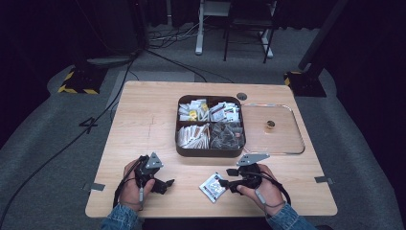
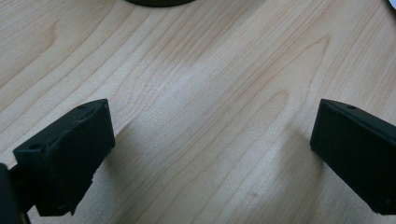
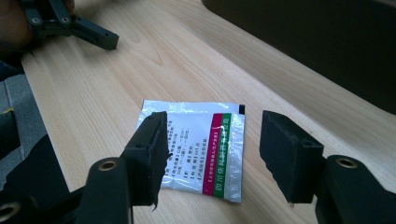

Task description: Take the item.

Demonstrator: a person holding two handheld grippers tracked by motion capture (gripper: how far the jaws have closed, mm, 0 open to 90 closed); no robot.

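Bare tabletop (image 1: 143, 124) lies open to the left of the brown divided box (image 1: 210, 152), from far edge to near edge. Between the left gripper (image 1: 165, 184) and the white sachet (image 1: 212, 187) a clear strip remains. The box blocks the centre; its clear lid (image 1: 287, 143), lying just beside it with a small brass knob (image 1: 270, 125), occupies the right. The near right corner is free.
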